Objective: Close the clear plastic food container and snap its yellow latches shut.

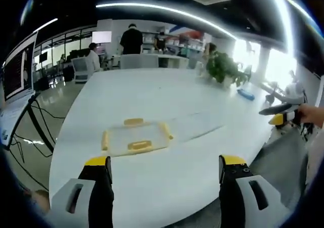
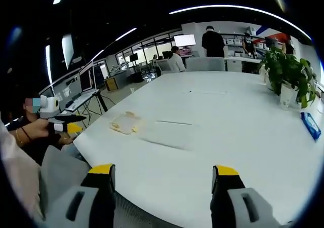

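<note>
The clear plastic food container (image 1: 134,137) lies flat on the white table (image 1: 167,96), with yellow latches on its sides. I cannot tell whether its latches are snapped down. My left gripper (image 1: 164,163) hovers open at the table's near edge, short of the container, with nothing between its jaws. In the right gripper view the container (image 2: 125,122) is small and far off to the left on the table (image 2: 223,116). My right gripper (image 2: 163,171) is open and empty above the table edge. Each gripper appears in the other's view: the right gripper (image 1: 279,114) and the left gripper (image 2: 65,124), each held by a hand.
A potted plant (image 1: 223,66) (image 2: 288,71) and a blue object (image 1: 245,93) (image 2: 310,125) stand at the table's far side. A monitor on a stand (image 1: 17,71) is off the table to the left. Several people (image 1: 131,39) and desks are at the back.
</note>
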